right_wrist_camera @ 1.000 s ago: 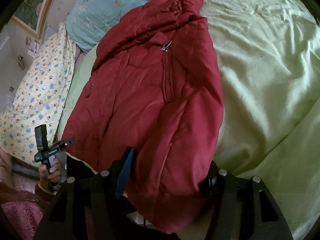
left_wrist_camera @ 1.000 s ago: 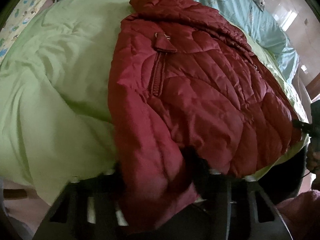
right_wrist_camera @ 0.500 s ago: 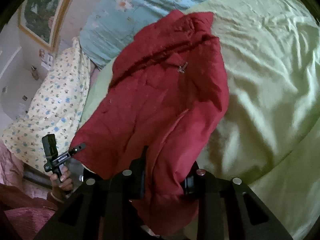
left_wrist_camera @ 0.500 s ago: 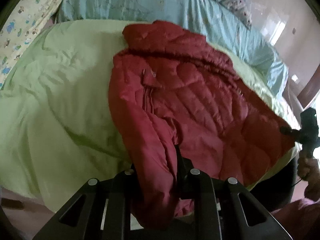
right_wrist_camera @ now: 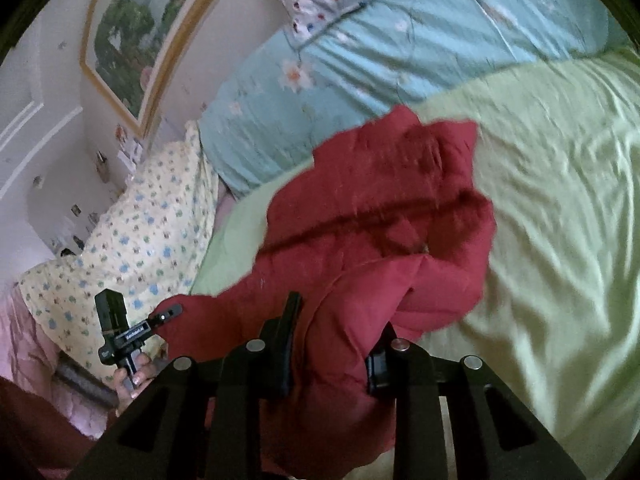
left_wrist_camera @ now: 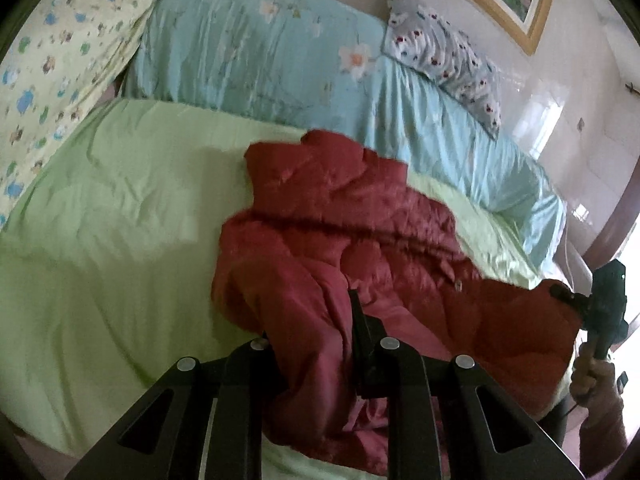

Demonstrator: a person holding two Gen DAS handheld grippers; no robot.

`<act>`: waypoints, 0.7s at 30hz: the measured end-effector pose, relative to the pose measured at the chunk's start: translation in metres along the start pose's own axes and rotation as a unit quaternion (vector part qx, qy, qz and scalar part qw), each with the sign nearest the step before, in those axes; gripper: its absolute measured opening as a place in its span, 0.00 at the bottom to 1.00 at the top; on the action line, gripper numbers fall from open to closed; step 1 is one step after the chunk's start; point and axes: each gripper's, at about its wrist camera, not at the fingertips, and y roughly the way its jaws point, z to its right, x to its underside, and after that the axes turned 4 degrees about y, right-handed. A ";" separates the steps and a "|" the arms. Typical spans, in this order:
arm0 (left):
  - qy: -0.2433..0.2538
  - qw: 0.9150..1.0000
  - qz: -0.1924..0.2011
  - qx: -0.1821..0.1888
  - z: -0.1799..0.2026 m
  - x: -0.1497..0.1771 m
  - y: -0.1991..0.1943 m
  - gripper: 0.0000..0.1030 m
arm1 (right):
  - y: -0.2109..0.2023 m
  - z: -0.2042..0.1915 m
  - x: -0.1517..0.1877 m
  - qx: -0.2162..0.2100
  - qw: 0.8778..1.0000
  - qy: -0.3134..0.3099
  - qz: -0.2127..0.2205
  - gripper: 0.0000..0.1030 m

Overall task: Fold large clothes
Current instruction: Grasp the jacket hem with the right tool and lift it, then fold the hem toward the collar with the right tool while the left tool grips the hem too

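A dark red quilted jacket (left_wrist_camera: 360, 232) lies on a light green bedspread (left_wrist_camera: 120, 208), its near hem lifted off the bed. My left gripper (left_wrist_camera: 312, 332) is shut on one hem corner of the jacket. My right gripper (right_wrist_camera: 332, 344) is shut on the other hem corner of the same jacket (right_wrist_camera: 380, 208), which bunches up between the fingers. The right gripper also shows in the left wrist view (left_wrist_camera: 600, 304), at the jacket's far corner. The left gripper also shows in the right wrist view (right_wrist_camera: 132, 332). The collar end rests on the bedspread (right_wrist_camera: 560, 200).
A light blue floral quilt (left_wrist_camera: 280, 52) lies rolled along the head of the bed. A yellow patterned pillow (left_wrist_camera: 52, 52) and a grey patterned pillow (left_wrist_camera: 448, 56) lie beside it. A framed picture (right_wrist_camera: 136, 32) hangs on the wall.
Both grippers have closed on the jacket's hem corners and risen, lifting the hem. The jacket has bunched toward the collar and looks shorter on the bed.
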 end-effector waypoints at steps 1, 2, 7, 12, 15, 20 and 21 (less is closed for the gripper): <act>0.001 1.000 0.004 -0.001 0.000 -0.006 0.003 0.18 | 0.001 -0.001 -0.006 0.001 1.000 -0.002 0.005 0.24; 0.002 1.000 0.008 -0.002 0.000 -0.011 0.007 0.18 | 0.004 -0.002 -0.014 0.003 1.000 -0.003 0.013 0.24; 0.002 0.999 0.032 -0.012 0.000 -0.044 0.030 0.18 | 0.014 0.000 -0.045 0.015 0.999 0.001 0.040 0.24; -0.015 0.999 0.041 -0.024 -0.001 -0.072 0.060 0.19 | 0.030 0.006 -0.078 0.029 0.998 0.007 0.061 0.24; -0.021 0.998 0.042 -0.033 -0.002 -0.090 0.083 0.19 | 0.043 0.010 -0.096 0.041 0.997 0.009 0.068 0.24; -0.023 0.998 0.039 -0.051 -0.003 -0.118 0.125 0.19 | 0.068 0.020 -0.126 0.059 0.995 0.015 0.075 0.24; -0.025 0.998 0.036 -0.054 -0.005 -0.124 0.136 0.19 | 0.073 0.022 -0.131 0.061 0.995 0.018 0.076 0.25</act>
